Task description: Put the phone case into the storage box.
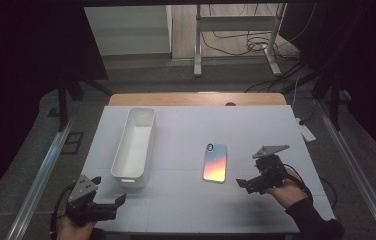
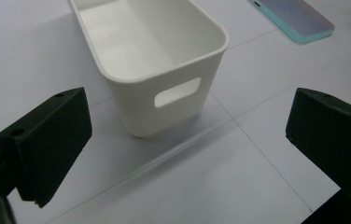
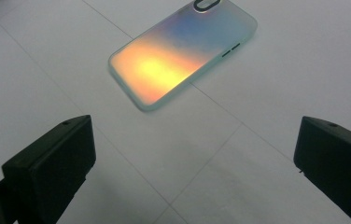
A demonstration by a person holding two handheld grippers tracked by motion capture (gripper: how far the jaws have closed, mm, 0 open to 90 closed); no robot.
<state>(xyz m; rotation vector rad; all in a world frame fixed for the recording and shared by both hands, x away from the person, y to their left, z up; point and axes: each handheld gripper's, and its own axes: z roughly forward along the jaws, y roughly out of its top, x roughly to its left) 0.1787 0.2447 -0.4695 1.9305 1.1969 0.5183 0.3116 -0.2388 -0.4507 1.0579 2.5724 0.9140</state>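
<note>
a: where is the phone?
b: flat on the table, just past the right gripper. its top is cut off up close.
a: and the left gripper?
b: near the white bin. both jaws look wide, holding nothing.

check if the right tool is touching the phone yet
Apart. The right gripper view shows bare table between the open right tool and the phone.
</note>
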